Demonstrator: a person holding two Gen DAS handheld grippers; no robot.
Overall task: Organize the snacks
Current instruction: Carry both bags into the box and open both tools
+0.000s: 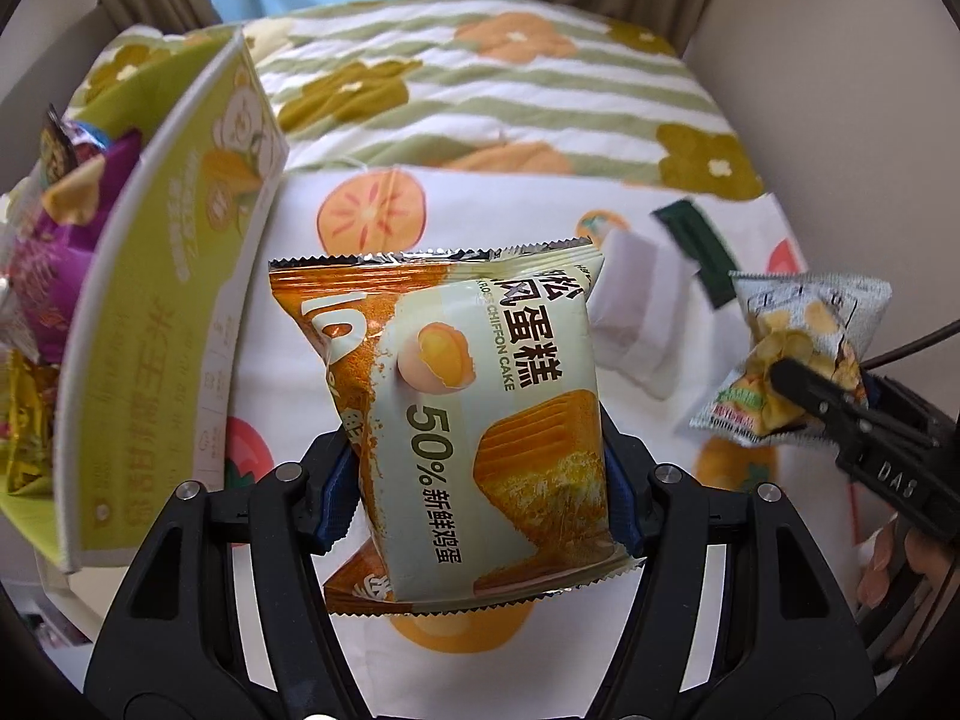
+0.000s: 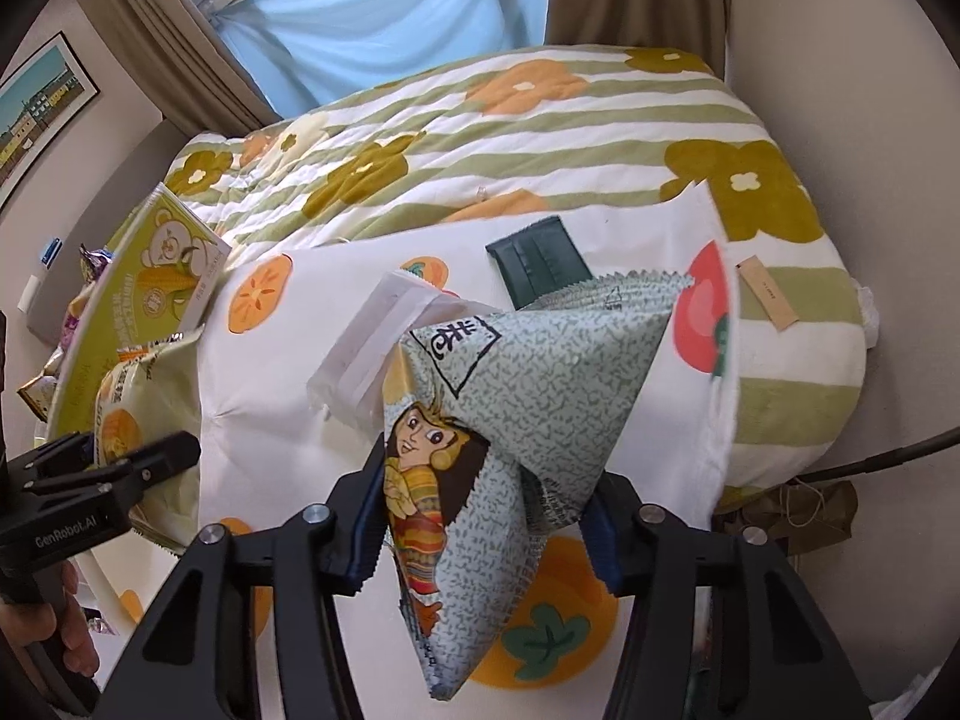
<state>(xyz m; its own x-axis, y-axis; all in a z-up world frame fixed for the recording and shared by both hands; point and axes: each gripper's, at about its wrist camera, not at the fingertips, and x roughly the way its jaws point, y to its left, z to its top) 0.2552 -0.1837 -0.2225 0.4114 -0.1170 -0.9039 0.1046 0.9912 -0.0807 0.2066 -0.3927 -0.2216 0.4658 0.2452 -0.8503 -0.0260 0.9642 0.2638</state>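
On the bed, over the white fruit-print cloth [image 1: 288, 300], both grippers are loaded. The left gripper [image 1: 480, 480] has its jaws pinching the cake pack [image 1: 480, 408] by its two long sides, and the pack hangs clear of the cloth, its sawtooth top edge pointing to twelve o'clock. At nine o'clock of it stands the green box [image 1: 174, 324], tall wall tilted, and behind that wall sits a heap of purple and yellow snack bags [image 1: 48, 252]. Over at three o'clock the right gripper [image 1: 798, 390] comes into the left view, clamped on the grey chips bag [image 1: 804, 348].

Switch to the right wrist view: the right gripper [image 2: 486, 516] has its jaws squeezing the chips bag [image 2: 540, 396] low down, so the bag puffs up into a pyramid with a cartoon figure on its face. The bag is off the cloth too. Just behind it, at eleven o'clock, lies a white packet [image 2: 372, 336] flat on the cloth; at twelve o'clock a dark green packet [image 2: 537, 267] lies a little further back. At eight o'clock the left gripper [image 2: 144, 462] shows with the cake pack [image 2: 120, 420] in it, right beside the box [image 2: 156, 276]. A hand [image 2: 42, 630] grips its handle at the bottom left edge. The striped flower quilt [image 2: 540, 138] covers the rest of the bed toward the curtain [image 2: 384, 18].
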